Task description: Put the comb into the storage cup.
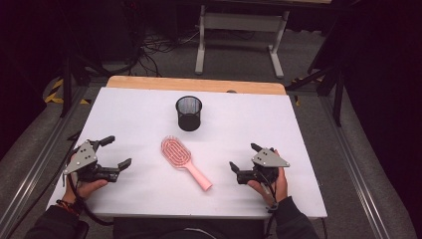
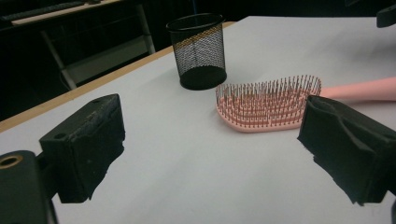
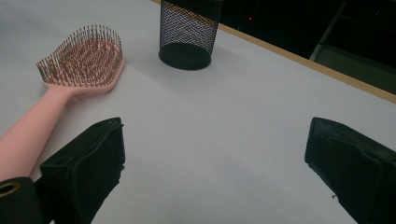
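— What are the two tools doing?

— The left tool sits low over the white tabletop on the left side. Its two black jaws are wide apart, with nothing between them. The right tool is on the other side, and its jaws are wide apart too, with nothing in them.

— And what is between the tools?

— A pink brush. It lies flat on the tabletop with its bristles up. Its round head points away from the person, and its handle points toward the right tool. Neither tool touches it.

— What is behind the brush?

— A black mesh cup. It stands upright, near the brush head but not touching it. A hand holds the right tool from below.
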### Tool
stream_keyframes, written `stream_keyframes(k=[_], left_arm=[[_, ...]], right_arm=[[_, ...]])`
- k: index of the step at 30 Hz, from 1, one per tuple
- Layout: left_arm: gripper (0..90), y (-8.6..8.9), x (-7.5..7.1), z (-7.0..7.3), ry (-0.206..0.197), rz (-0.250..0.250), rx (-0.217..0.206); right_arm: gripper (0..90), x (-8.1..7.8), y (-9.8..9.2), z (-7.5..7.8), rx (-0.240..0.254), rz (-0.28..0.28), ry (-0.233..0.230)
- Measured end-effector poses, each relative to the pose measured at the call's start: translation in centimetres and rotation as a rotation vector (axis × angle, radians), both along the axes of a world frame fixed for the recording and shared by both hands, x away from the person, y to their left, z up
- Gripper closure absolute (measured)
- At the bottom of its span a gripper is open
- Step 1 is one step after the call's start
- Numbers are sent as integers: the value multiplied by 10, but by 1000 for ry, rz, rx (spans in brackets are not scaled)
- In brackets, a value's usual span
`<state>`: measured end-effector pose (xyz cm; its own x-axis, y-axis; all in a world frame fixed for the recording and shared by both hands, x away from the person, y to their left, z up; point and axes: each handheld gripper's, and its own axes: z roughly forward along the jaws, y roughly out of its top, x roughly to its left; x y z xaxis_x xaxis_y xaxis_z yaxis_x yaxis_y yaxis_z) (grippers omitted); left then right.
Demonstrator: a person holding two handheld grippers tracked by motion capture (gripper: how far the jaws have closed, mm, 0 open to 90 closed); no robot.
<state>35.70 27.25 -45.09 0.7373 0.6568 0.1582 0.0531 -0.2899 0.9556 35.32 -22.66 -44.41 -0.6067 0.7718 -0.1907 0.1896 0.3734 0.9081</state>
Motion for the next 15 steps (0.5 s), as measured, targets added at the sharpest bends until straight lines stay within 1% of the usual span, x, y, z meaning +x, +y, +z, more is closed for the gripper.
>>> stream_keyframes(k=[1, 2, 5, 6, 7, 8, 11, 12, 13, 14, 15], left_arm=[[79, -1, -1, 0, -3, 3, -1], [88, -1, -1, 0, -2, -1, -11], [86, -4, -3, 0, -4, -2, -10], [86, -4, -3, -1, -8, -6, 1], [86, -5, -3, -1, -6, -9, 0], [83, -6, -3, -2, 5, -15, 9], [83, -6, -2, -2, 2, -17, 21], [80, -7, -3, -3, 3, -19, 23], [80, -7, -3, -3, 3, -19, 23], [80, -8, -3, -3, 11, -28, 19], [80, -8, -4, -3, 10, -29, 16]], right_arm=[[56, 0, 0, -1, 2, 3, 6], [56, 1, 0, -1, -7, 4, 11], [55, 2, 2, -1, -22, 7, 19], [55, 2, 3, 0, -26, 9, 16], [55, 2, 3, 0, -23, 9, 17], [54, 3, 4, 1, -24, 12, 24], [53, 3, 5, 2, -30, 14, 34], [50, 5, 7, 2, -39, 11, 62], [50, 5, 7, 2, -39, 11, 62], [49, 6, 8, 3, -34, 14, 76], [47, 8, 9, 5, -32, 29, 102]])
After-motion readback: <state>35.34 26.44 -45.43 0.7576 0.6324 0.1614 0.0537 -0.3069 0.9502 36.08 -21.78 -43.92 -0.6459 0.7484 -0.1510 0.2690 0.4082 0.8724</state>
